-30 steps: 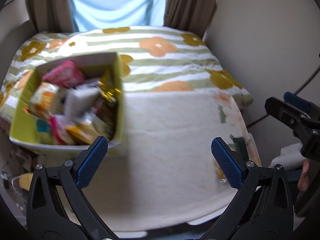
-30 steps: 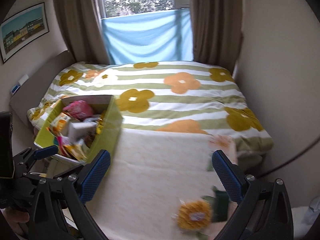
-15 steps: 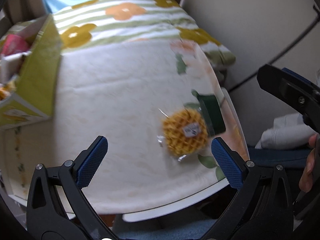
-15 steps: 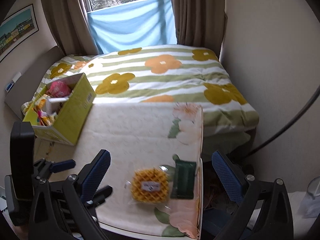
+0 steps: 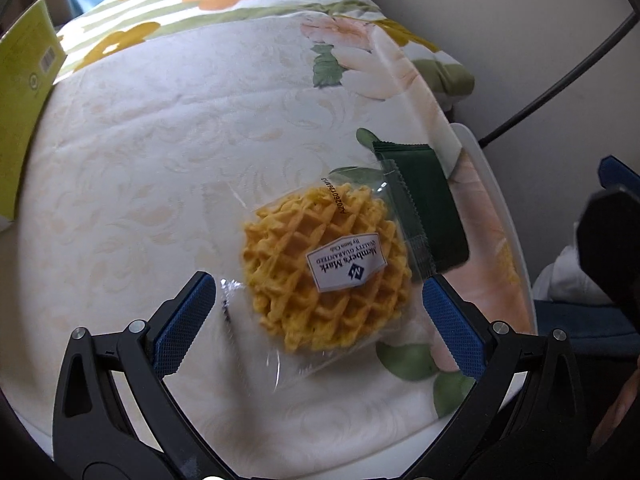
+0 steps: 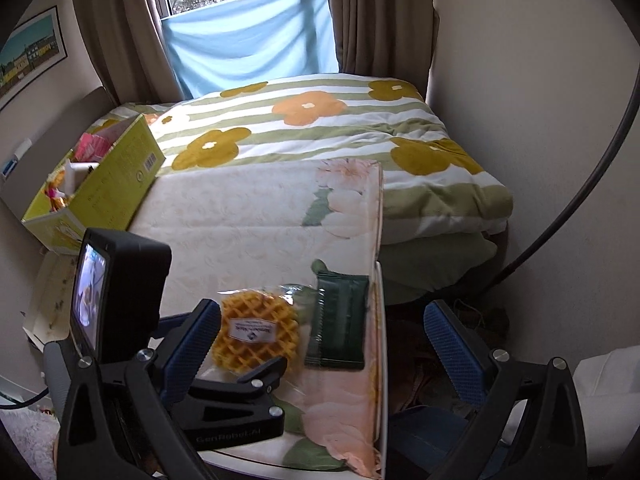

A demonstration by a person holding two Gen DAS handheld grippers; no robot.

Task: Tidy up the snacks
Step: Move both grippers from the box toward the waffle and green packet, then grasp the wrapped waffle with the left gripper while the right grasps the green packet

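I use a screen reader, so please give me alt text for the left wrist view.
The open left gripper frames a clear-wrapped waffle on a cream floral tablecloth. A dark green packet lies beside it.

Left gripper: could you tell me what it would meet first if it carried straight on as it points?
Most likely the round yellow waffle in clear wrap, lying between its open jaws; height above it is unclear.

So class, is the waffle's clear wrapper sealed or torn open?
Sealed, as far as shown: the waffle lies whole inside its clear wrapper, label on top; no tear visible.
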